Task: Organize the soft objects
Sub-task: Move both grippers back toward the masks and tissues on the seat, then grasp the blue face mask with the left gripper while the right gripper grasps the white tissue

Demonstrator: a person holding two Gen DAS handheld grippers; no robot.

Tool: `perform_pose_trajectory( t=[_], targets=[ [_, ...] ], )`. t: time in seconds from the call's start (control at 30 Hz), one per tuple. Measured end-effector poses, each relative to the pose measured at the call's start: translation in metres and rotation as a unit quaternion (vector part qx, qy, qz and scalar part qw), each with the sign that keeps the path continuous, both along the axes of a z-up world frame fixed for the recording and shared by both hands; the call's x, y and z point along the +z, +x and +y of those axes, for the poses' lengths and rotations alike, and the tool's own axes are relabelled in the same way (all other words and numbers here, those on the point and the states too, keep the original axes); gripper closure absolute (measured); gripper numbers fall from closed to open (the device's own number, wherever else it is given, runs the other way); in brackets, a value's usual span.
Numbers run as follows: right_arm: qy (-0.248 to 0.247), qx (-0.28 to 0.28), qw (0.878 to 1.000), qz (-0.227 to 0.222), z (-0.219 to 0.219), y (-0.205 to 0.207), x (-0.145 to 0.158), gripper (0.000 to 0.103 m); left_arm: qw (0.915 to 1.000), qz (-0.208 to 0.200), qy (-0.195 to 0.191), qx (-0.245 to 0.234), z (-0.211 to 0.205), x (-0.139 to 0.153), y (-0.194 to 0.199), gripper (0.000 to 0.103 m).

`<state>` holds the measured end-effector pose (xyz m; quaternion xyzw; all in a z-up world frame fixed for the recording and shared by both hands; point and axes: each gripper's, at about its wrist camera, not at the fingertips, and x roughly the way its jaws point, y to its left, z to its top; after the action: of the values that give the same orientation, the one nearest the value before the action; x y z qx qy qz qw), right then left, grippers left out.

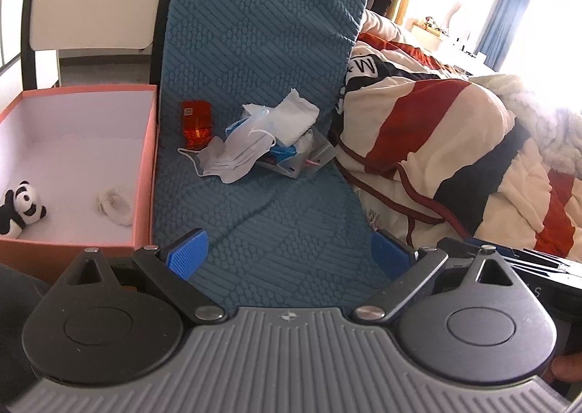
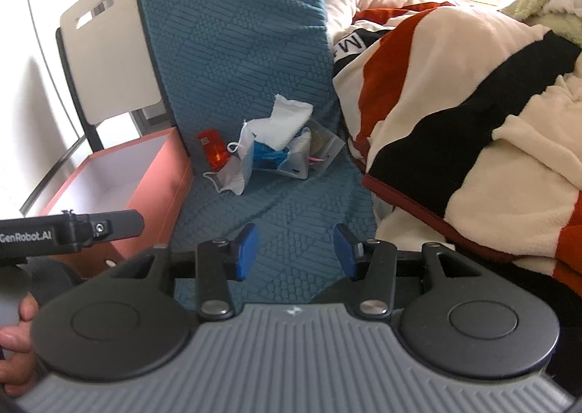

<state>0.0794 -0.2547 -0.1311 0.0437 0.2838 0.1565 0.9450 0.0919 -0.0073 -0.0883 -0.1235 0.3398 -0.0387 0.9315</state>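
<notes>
A blue textured cover [image 1: 262, 49] runs up the middle of both views, with a striped blanket [image 1: 436, 144] at right and a pink box [image 1: 143, 173] at left. The box already holds a panda [image 1: 22, 209] and a white sock [image 1: 114, 207]. Mid-frame lies a pile of masks [image 1: 236, 155] and a white cloth [image 1: 294, 118], beside an orange packet [image 1: 196, 122]. The left gripper [image 1: 291, 253] and right gripper [image 2: 296, 249] are both spread, empty, low in frame. Risk: a mask's loops may snag the clear pouch [image 2: 323, 147] under the pile and drag it along.
</notes>
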Motion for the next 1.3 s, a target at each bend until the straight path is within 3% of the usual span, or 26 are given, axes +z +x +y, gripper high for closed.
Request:
perform_pose_trajectory(
  t=[0.9,1.17,1.3],
  targets=[
    [0.021,-0.027,0.999,-0.004,0.025,0.103,-0.026,0.054,0.9995,0.013,0.023,-0.018,0.027,-0.067,0.119,0.005],
    [0.063,-0.021,0.998,-0.021,0.029,0.131,-0.036,0.054,0.9997,0.021,0.001,-0.011,0.027,-0.076,0.138,0.005],
    [0.057,-0.015,0.998,-0.016,0.039,0.147,-0.039,0.054,0.9995,0.026,-0.017,-0.006,0.032,-0.079,0.148,0.005]
  ],
)
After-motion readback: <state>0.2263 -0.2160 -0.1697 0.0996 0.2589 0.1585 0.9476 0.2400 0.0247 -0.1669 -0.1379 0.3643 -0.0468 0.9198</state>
